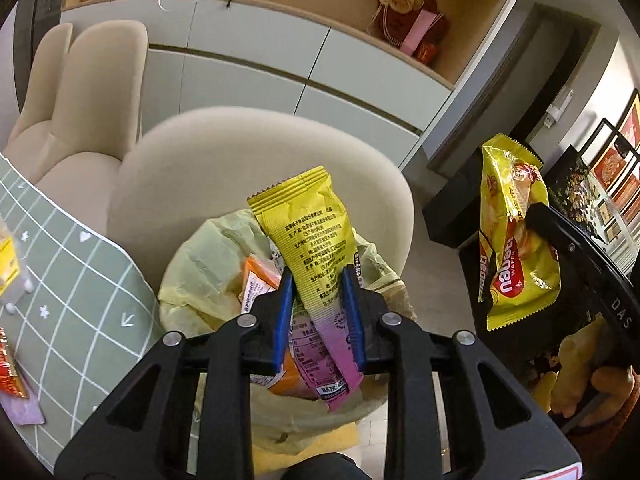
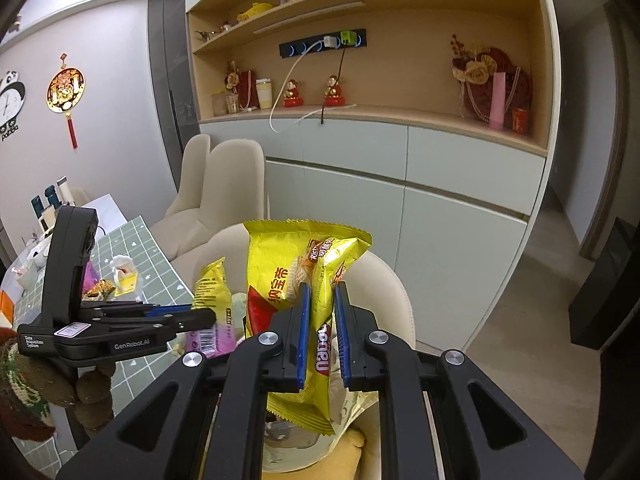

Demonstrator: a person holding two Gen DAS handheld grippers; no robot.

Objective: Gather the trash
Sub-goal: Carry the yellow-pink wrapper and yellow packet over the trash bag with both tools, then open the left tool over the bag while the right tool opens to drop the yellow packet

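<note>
My left gripper (image 1: 318, 282) is shut on a yellow and purple snack wrapper (image 1: 316, 248) and holds it over the trash bin lined with a pale yellow bag (image 1: 200, 268). An orange wrapper (image 1: 258, 280) lies in the bin. My right gripper (image 2: 322, 292) is shut on a yellow Nabati wafer wrapper (image 2: 280, 276), held above the bin beside the left gripper (image 2: 200, 318). The wafer wrapper also shows at the right of the left wrist view (image 1: 516, 240). The yellow and purple wrapper shows in the right wrist view (image 2: 210, 312).
A table with a green grid cloth (image 1: 80, 280) stands to the left with several wrappers on it (image 2: 124, 278). Beige chairs (image 1: 240, 160) stand behind the bin. A cabinet with shelves (image 2: 400, 152) lines the wall. A black cabinet (image 1: 452, 208) is at the right.
</note>
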